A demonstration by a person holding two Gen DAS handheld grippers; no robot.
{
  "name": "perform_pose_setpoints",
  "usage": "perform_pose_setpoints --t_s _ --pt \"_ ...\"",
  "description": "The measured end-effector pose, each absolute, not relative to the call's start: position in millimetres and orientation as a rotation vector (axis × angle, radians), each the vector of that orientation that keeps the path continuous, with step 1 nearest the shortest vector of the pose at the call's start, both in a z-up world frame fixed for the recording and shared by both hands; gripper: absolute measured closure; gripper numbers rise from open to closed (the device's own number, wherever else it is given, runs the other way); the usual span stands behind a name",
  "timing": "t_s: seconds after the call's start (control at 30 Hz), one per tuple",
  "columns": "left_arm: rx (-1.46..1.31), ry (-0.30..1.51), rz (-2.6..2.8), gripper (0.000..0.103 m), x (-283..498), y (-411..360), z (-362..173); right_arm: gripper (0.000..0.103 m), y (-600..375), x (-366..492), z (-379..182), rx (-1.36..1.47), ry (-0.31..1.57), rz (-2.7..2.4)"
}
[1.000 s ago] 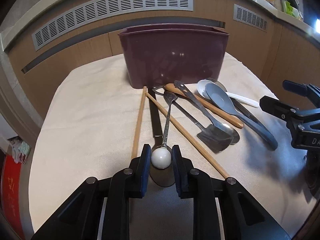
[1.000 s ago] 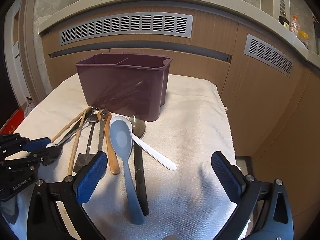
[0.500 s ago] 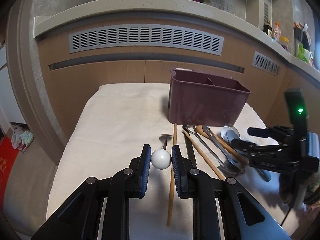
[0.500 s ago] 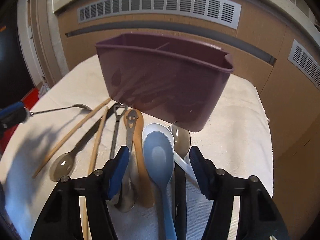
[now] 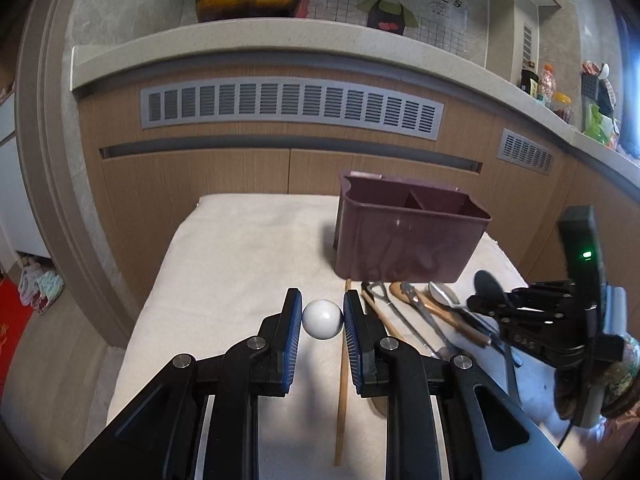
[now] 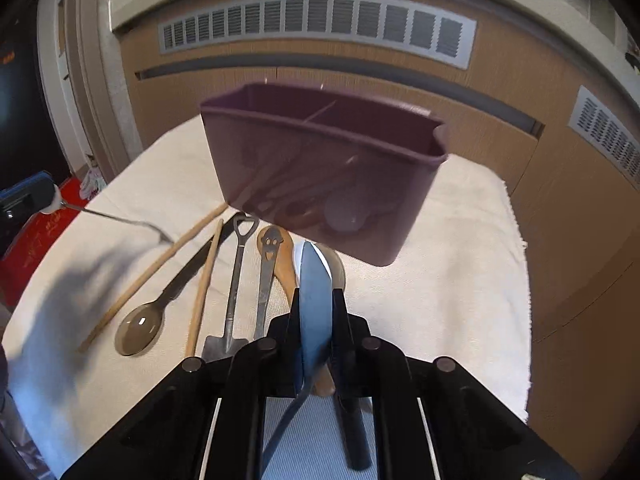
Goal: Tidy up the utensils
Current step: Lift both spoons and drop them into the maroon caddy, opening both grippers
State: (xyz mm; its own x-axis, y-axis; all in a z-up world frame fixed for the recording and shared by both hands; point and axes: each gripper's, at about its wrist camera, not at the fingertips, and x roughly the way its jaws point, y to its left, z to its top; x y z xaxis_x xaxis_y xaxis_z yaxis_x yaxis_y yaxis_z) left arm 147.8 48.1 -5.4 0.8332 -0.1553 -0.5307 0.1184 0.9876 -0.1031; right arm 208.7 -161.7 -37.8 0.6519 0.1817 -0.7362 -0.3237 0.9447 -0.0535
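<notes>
My left gripper (image 5: pixel 322 322) is shut on the white ball end (image 5: pixel 322 319) of a metal fork. In the right wrist view the fork (image 6: pixel 120 220) hangs in the air at the far left, tines toward the pile. My right gripper (image 6: pixel 316 300) is shut on the bowl of a blue-grey spoon (image 6: pixel 314 276), which stands on edge between the pads just in front of the maroon two-compartment caddy (image 6: pixel 320 168). In the left wrist view the right gripper (image 5: pixel 492 304) sits low over the utensil pile to the right of the caddy (image 5: pixel 404 236).
On the cream cloth (image 5: pixel 240 264) lie two wooden chopsticks (image 6: pixel 156 268), a brownish translucent spoon (image 6: pixel 140 328), a shovel-shaped metal spoon (image 6: pixel 232 304), a smiley-faced metal utensil (image 6: pixel 266 276), a wooden spoon (image 6: pixel 286 264) and a black handle (image 6: pixel 352 432). Wooden cabinets stand behind the table.
The left gripper lifted the fork off the cloth and drew away to the left. The right gripper moved in over the pile and shut on the blue-grey spoon's bowl.
</notes>
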Motion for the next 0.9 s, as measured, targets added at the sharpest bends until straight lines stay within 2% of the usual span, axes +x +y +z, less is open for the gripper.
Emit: perform_pose_setpoints --t_s 0.7,0.9 --pt "-0.033 0.455 -0.199 0.081 105 24 59 0.094 -201 152 30 -0.126 0.646 0.235" --pt "0.010 0.378 -0.229 0.081 117 12 100 0.094 -205 159 76 -0.118 0.522 0.225"
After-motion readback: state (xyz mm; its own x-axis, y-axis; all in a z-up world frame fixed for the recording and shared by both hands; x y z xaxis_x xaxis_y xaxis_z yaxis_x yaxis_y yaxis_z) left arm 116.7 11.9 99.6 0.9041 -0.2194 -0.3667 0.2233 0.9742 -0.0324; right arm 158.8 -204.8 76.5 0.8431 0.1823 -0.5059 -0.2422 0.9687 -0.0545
